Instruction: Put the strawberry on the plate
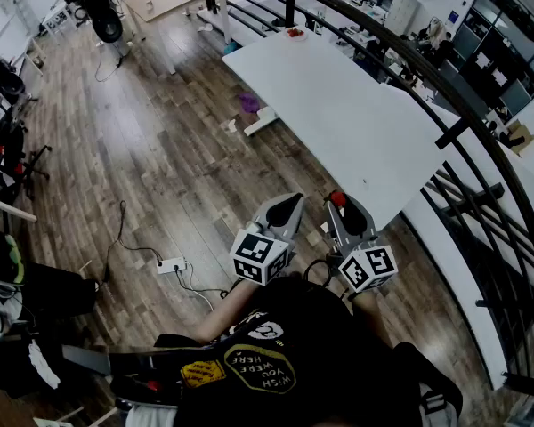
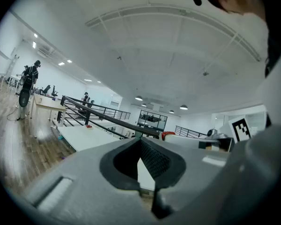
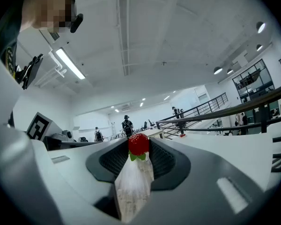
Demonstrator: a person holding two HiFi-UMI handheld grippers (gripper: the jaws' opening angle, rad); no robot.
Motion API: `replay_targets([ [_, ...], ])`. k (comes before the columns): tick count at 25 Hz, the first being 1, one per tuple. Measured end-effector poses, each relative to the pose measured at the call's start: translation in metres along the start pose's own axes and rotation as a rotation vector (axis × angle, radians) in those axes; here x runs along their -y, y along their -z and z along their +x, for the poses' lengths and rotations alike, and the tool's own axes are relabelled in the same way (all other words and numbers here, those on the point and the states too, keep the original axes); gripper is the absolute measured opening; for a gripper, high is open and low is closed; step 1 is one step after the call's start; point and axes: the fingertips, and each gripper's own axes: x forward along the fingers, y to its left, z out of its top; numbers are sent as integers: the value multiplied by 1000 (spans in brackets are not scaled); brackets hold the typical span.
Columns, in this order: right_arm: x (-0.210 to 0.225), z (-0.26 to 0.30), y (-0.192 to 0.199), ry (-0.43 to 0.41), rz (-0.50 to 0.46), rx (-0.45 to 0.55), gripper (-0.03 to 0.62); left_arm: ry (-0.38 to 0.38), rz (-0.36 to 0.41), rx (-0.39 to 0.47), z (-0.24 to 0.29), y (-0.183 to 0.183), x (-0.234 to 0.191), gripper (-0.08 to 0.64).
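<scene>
A red strawberry (image 3: 138,144) with green leaves sits between the tips of my right gripper (image 3: 139,146), which is shut on it. In the head view the strawberry (image 1: 337,198) shows at the tip of the right gripper (image 1: 339,205), held close to the person's body just off the near corner of the long white table (image 1: 338,114). Beside it my left gripper (image 1: 287,208) points the same way. Its jaws (image 2: 140,138) meet at the tips with nothing between them. I cannot make out a plate. Something small and red (image 1: 294,32) lies at the table's far end.
A black curved railing (image 1: 445,132) runs along the table's right side. On the wooden floor lie a purple object (image 1: 250,102) by the table leg and a white power strip (image 1: 171,265) with cables. Chairs and gear stand at the left. People stand far off.
</scene>
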Motion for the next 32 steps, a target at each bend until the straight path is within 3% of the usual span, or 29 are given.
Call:
replay_targets([
  [12,-14,9,8,-10,-6,-11,141,-1,5,-6,-12,0,-11,3],
  [32,-49,29,35,61,16,-28,143,34,-24,-36,-46,11,-51,3],
])
